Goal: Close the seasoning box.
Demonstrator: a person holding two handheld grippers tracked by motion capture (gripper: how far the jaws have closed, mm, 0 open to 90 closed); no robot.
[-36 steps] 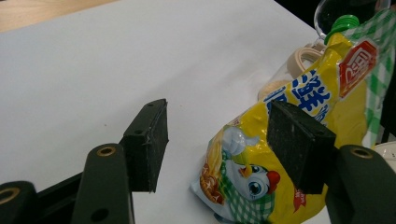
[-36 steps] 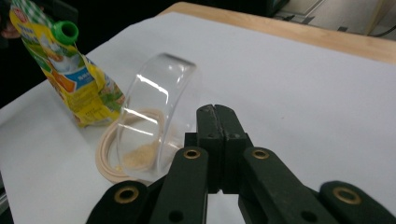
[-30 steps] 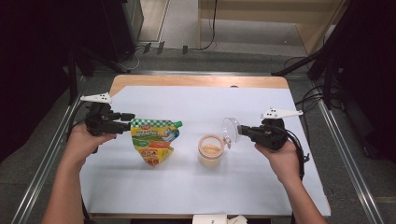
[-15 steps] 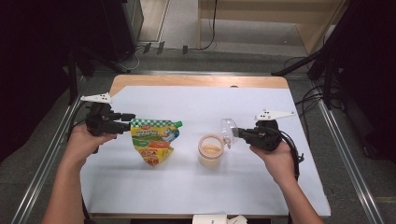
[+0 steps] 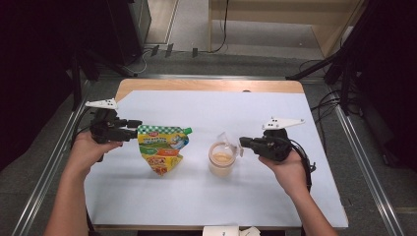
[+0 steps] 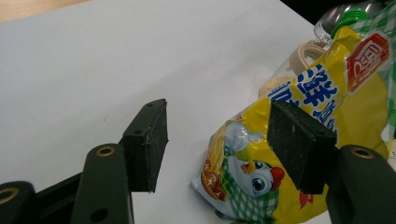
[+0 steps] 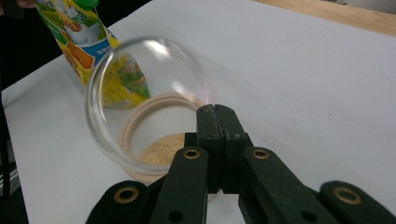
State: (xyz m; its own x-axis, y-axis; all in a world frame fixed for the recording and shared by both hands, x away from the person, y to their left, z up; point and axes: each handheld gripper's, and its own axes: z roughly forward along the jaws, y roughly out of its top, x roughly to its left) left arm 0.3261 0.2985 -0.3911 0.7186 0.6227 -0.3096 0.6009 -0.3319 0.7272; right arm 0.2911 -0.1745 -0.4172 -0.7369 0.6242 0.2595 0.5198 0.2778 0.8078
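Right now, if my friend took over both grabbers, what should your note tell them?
Left gripper: jaws open, hanging at the top edge of the yellow pouch, not squeezing it.
Right gripper: shut on the clear lid, held tilted over the jar.
The pouch stands left of the jar on the white sheet, its green cap on.
Done: the jar is open, with some tan powder inside.
Left, probably: grip the pouch, add to the jar, put the lid back.

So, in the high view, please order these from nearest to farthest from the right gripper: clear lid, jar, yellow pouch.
From the right gripper:
1. Clear lid, at its jaw tips, tilted over the jar.
2. Jar, just left and below.
3. Yellow pouch, far left, by the left gripper.
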